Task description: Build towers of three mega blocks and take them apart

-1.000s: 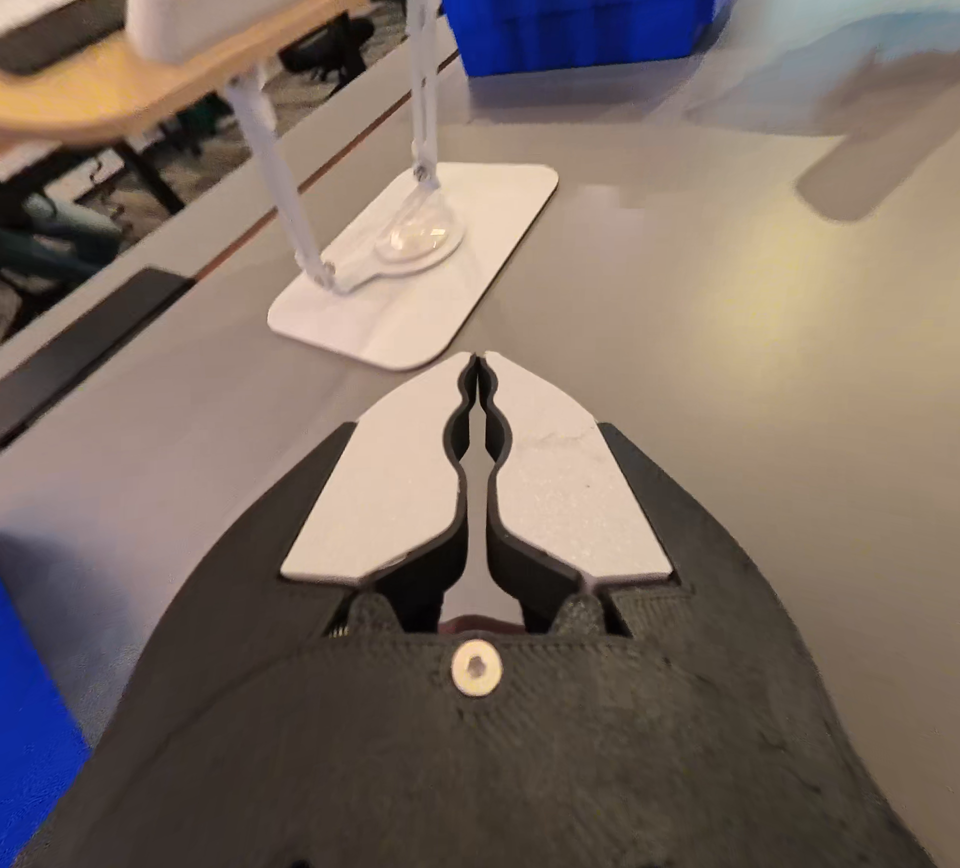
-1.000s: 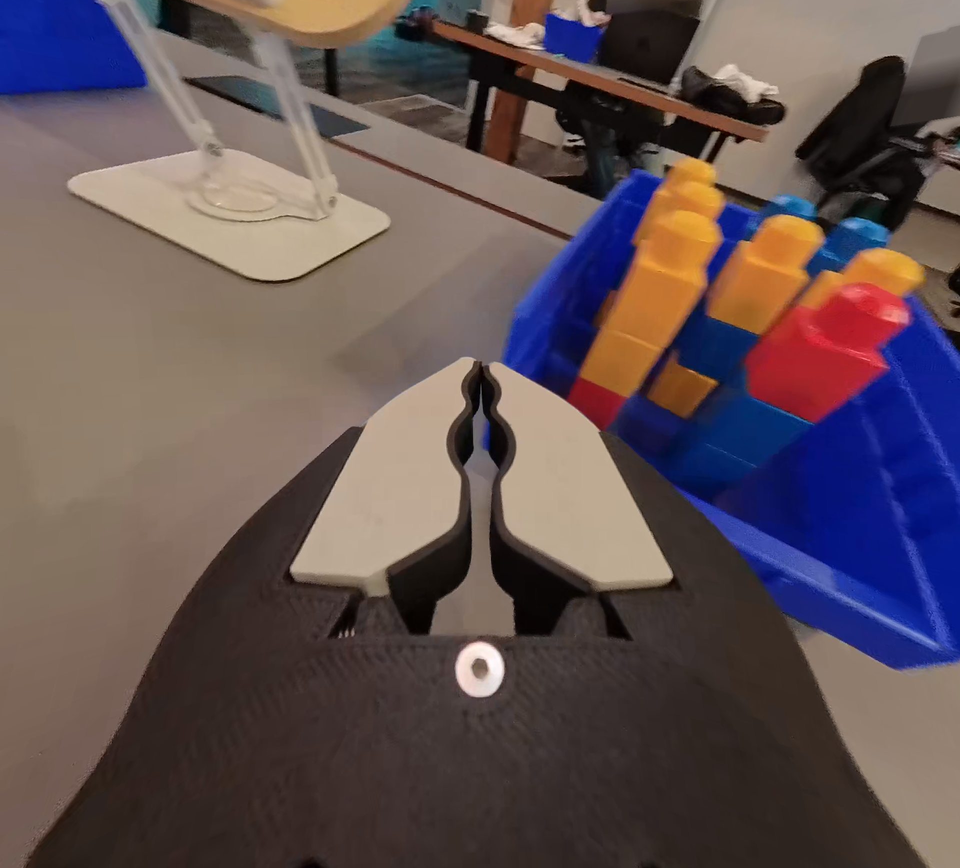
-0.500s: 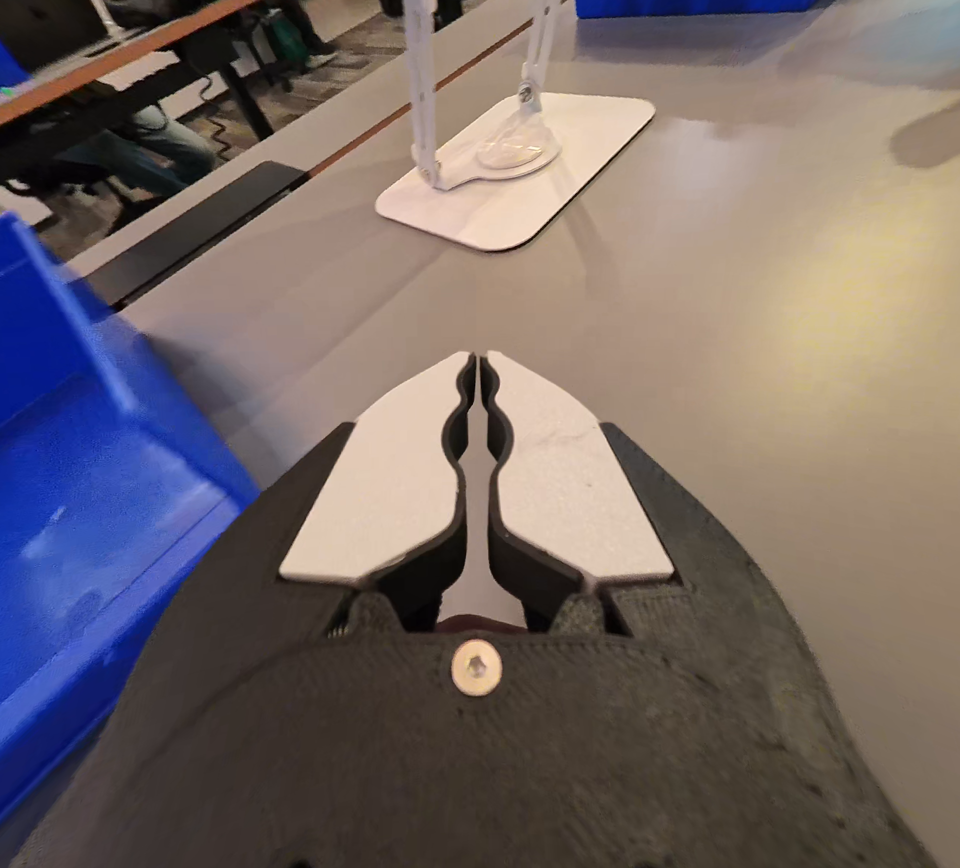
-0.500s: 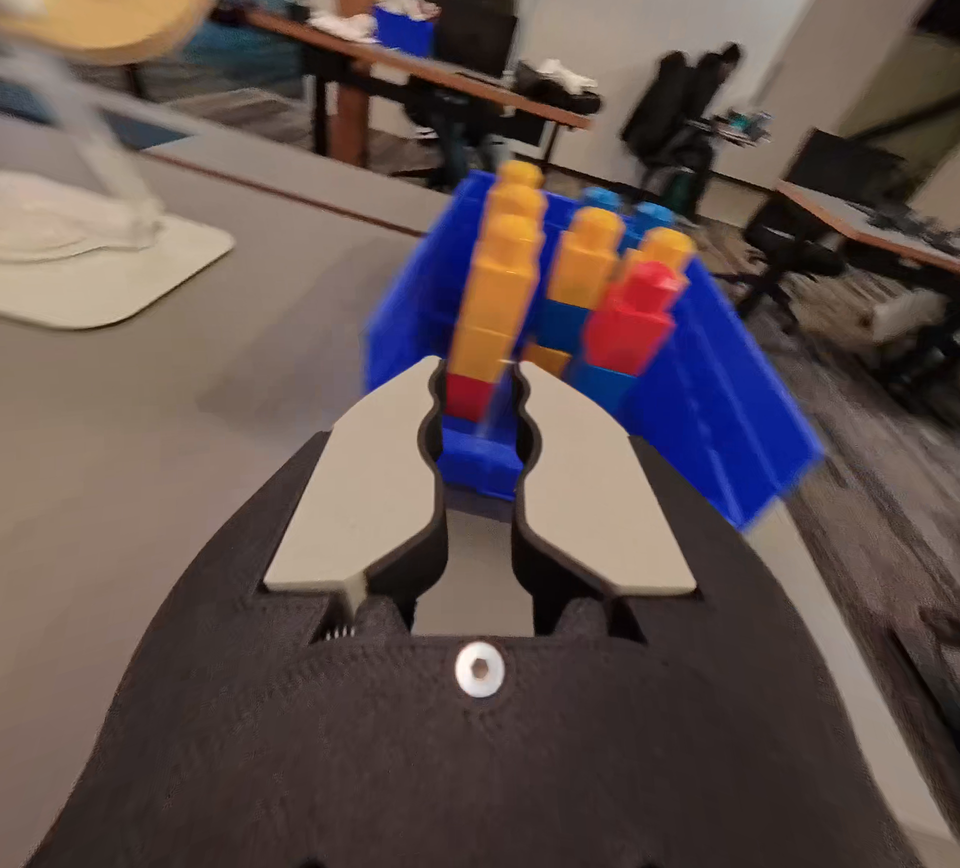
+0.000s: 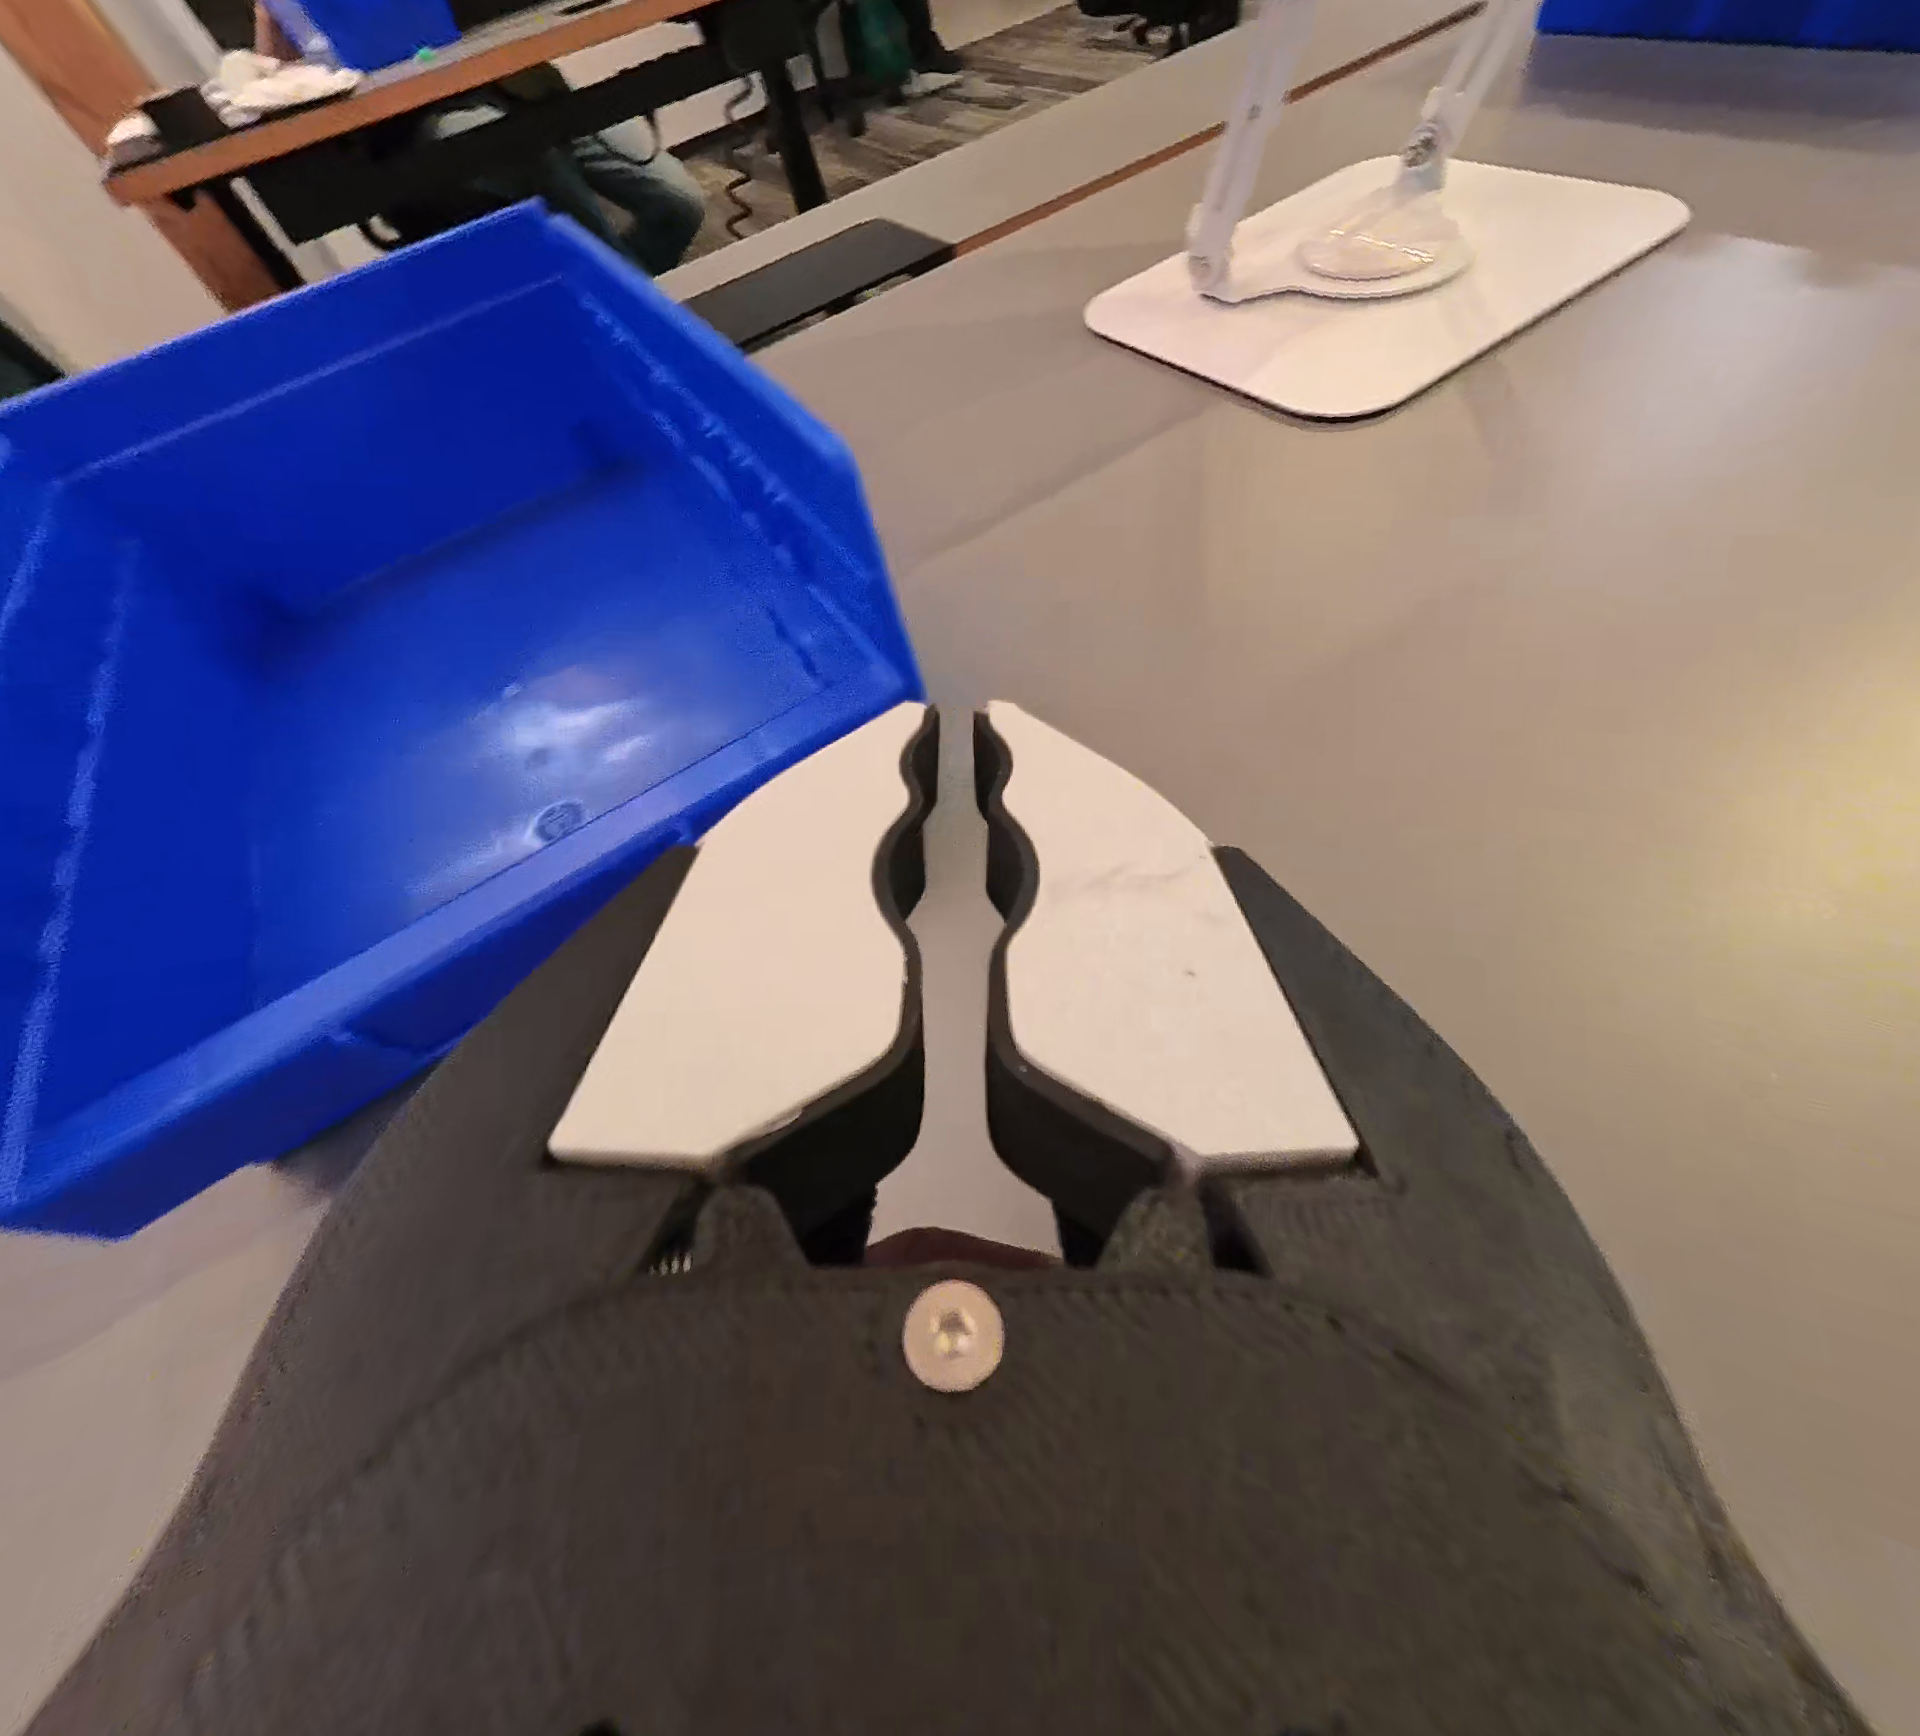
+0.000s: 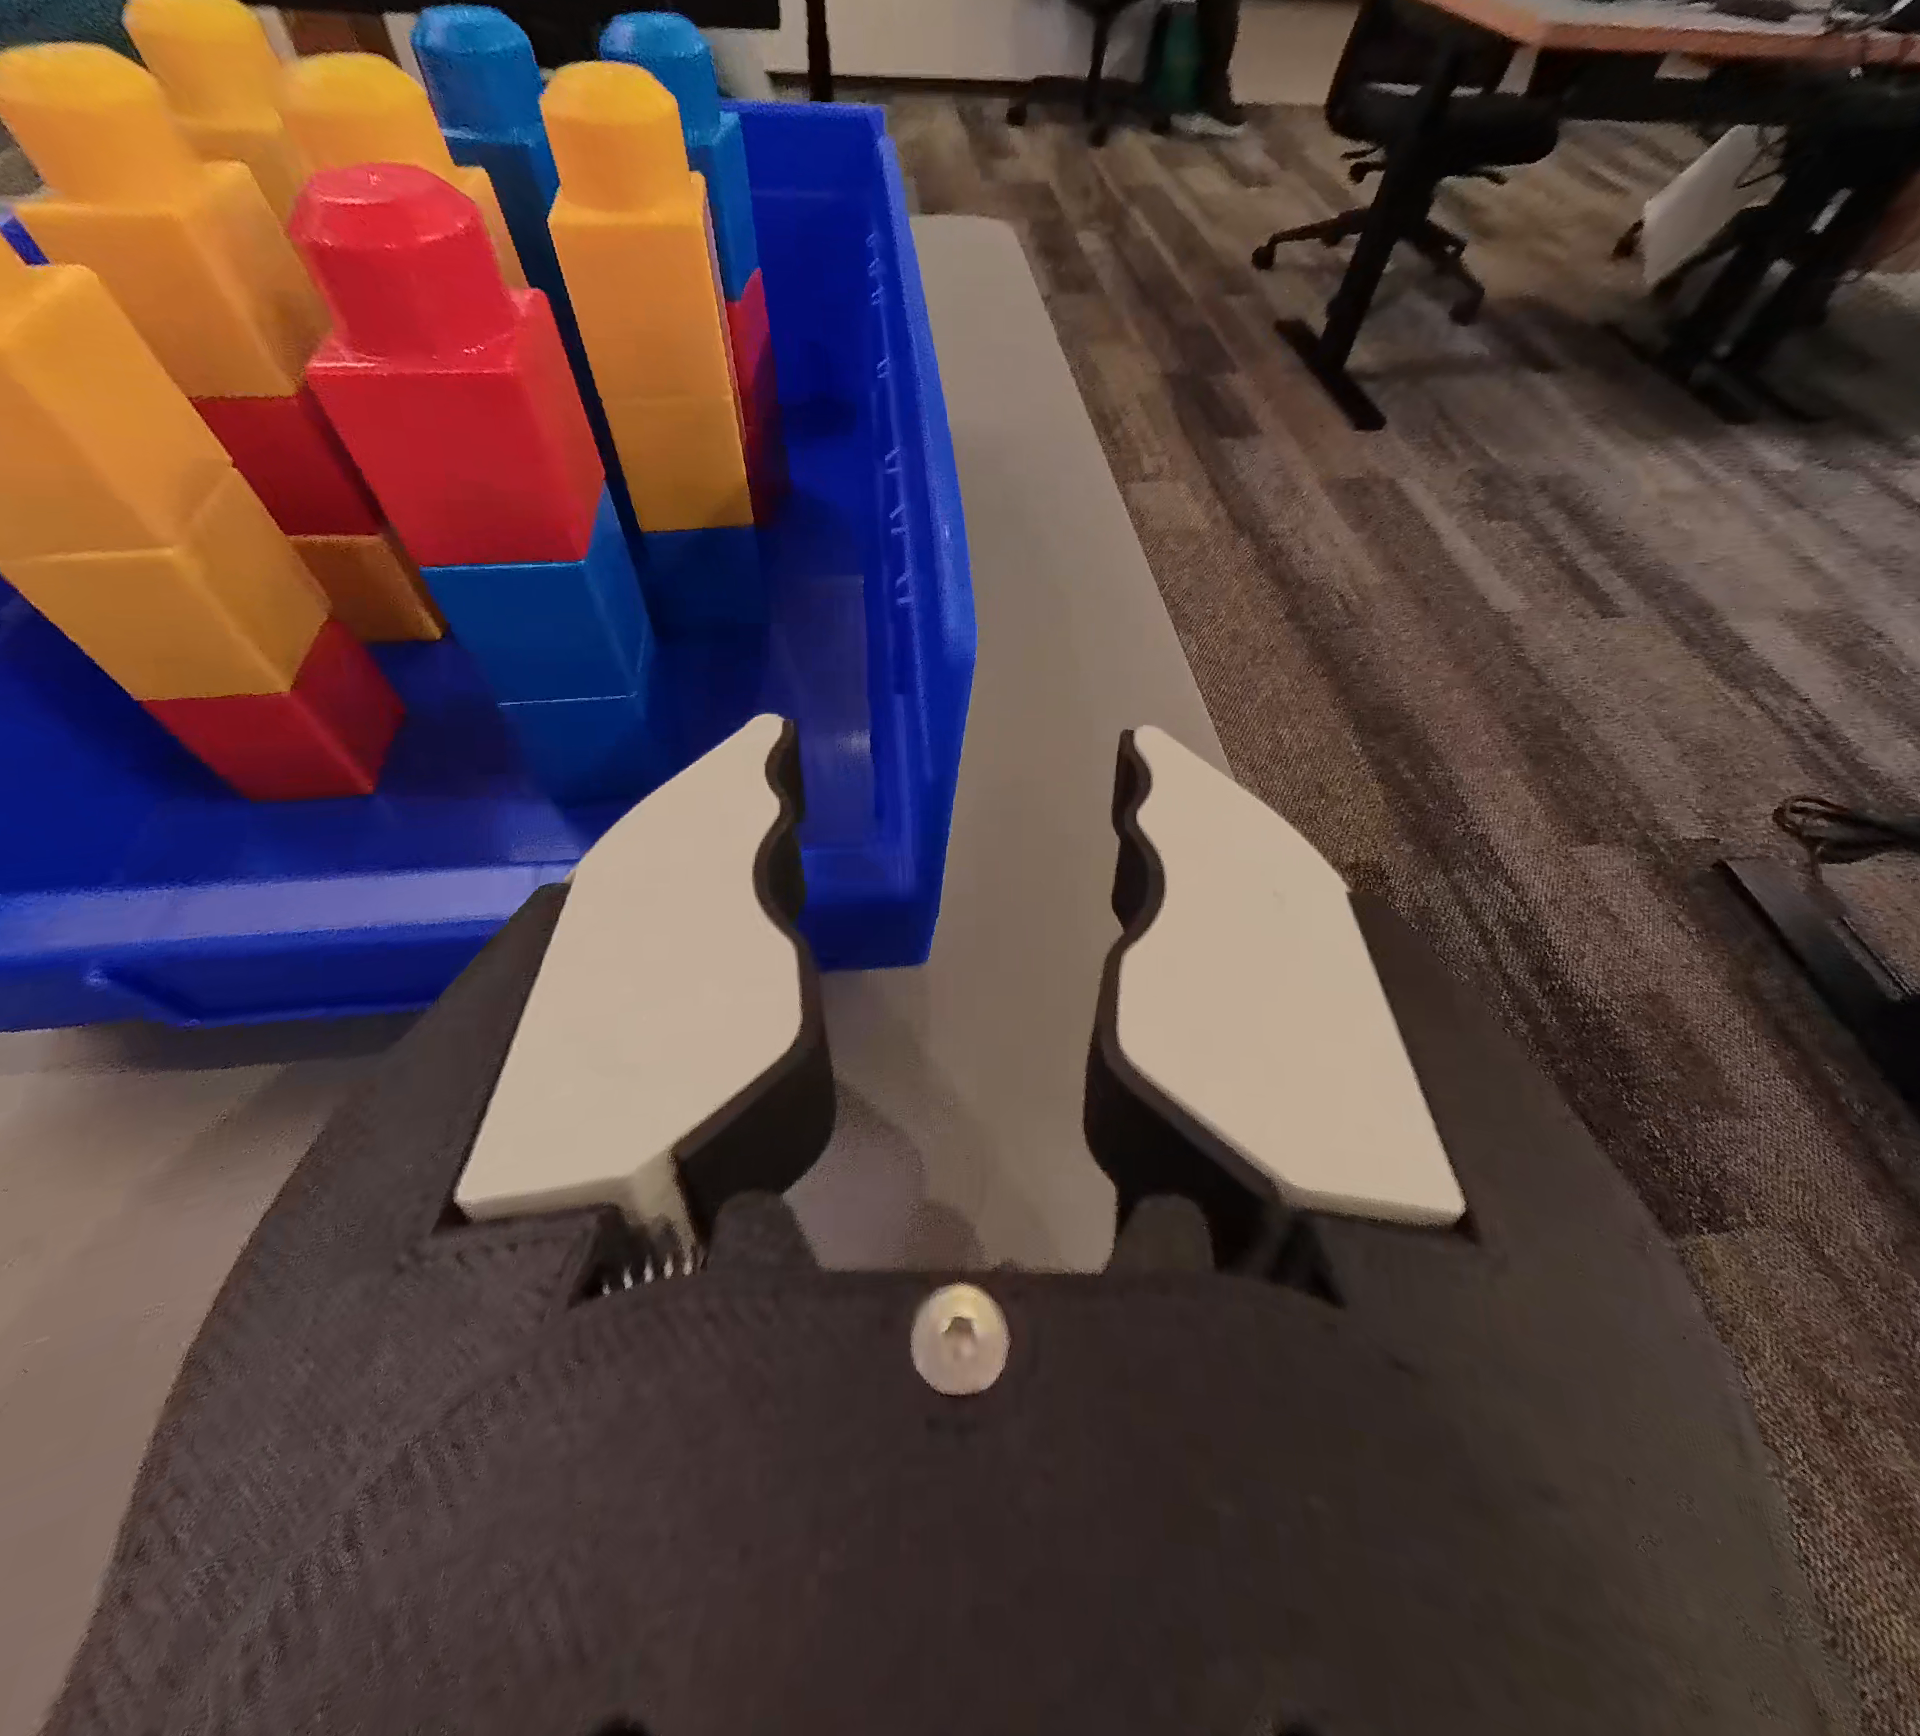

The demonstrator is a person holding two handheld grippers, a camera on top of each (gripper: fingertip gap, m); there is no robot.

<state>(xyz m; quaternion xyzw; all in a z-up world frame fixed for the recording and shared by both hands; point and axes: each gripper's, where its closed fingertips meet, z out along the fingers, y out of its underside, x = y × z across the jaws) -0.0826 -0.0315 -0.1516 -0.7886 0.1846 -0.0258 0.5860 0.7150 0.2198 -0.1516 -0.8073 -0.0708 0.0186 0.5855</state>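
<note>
The left claw (image 5: 956, 712), its jaws a narrow slit apart and bare, hangs over the grey desk (image 5: 1351, 647) beside an empty blue bin (image 5: 790, 481), while the right claw (image 6: 956, 730), wide and bare, hovers at the corner of the blue bin (image 6: 914, 460) holding upright mega block towers (image 6: 457, 398).

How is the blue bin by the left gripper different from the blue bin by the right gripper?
The left bin has nothing showing inside, while the right bin holds towers of mega blocks. The left bin looks tilted; the right bin sits flat. Both are blue plastic on the grey table.
</note>
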